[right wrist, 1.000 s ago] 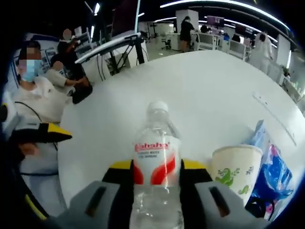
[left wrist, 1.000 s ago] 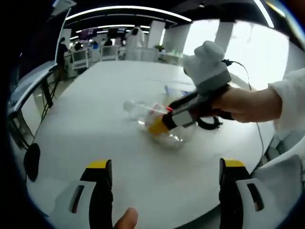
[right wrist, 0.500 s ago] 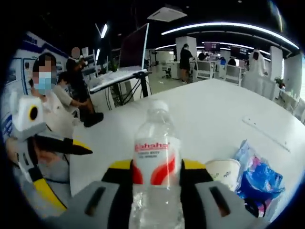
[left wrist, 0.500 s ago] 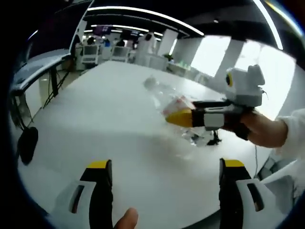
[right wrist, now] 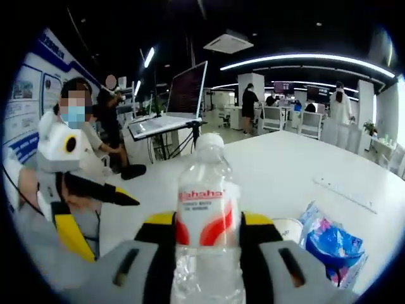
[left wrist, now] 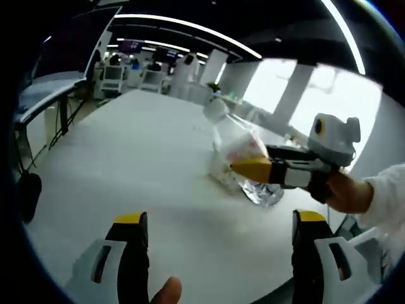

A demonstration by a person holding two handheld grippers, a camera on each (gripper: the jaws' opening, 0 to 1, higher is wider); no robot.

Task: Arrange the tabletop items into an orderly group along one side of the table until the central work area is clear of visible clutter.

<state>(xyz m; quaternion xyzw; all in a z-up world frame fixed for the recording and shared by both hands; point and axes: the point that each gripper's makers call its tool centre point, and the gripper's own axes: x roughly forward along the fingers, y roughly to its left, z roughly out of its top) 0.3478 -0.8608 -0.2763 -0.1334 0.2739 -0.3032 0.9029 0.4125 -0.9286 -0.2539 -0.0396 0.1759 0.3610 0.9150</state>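
Water bottle [right wrist: 207,221], clear with a red-and-white label, sits clamped between the right claw's [right wrist: 207,235] yellow-tipped jaws, frame centre, lifted off the white bench [right wrist: 285,174]. Lower right: paper cup [right wrist: 288,228] beside a blue snack bag [right wrist: 332,244]. Left claw [left wrist: 216,223] gapes wide, holding nothing, low over the bench.

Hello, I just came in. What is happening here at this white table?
A person is tidying the white table. The right hand-held gripper is shut on a clear water bottle and holds it above the table. The left hand-held gripper is open and holds nothing. A paper cup and a blue plastic packet lie together on the table.
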